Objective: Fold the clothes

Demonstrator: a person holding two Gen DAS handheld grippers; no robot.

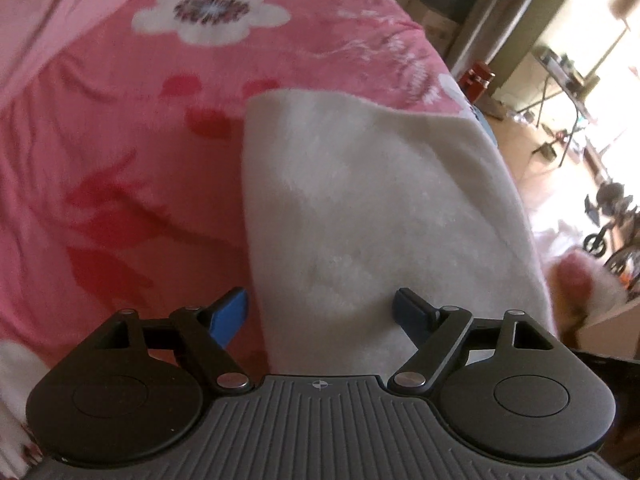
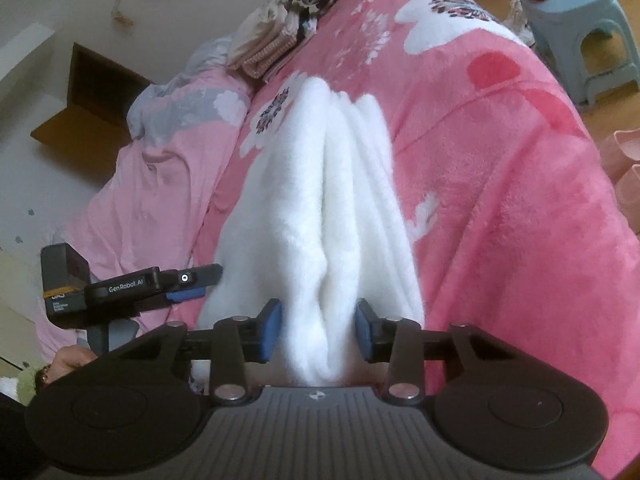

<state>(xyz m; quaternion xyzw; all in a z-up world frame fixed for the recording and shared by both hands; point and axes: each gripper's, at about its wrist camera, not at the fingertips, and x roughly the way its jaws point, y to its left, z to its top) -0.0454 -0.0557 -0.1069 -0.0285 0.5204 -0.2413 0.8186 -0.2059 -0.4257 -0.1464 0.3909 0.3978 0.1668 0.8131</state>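
A white fluffy garment [image 1: 360,200] lies folded on the pink flowered blanket [image 1: 120,140]. In the left wrist view my left gripper [image 1: 320,312] hovers over the garment's near end with its jaws wide; one blue pad [image 1: 232,312] is at the cloth's left edge, the other over the cloth, and neither presses on it. In the right wrist view the garment [image 2: 312,200] is bunched into a ridge between the blue pads of my right gripper [image 2: 318,330], which squeeze it from both sides. The left gripper [image 2: 192,284] shows at the left, beside the cloth.
A stack of folded clothes [image 2: 280,40] sits at the far end of the bed beside a rumpled pink duvet [image 2: 160,168]. A pale blue stool [image 2: 580,40] stands off the bed's far side. The bed edge drops to a cluttered floor [image 1: 560,140].
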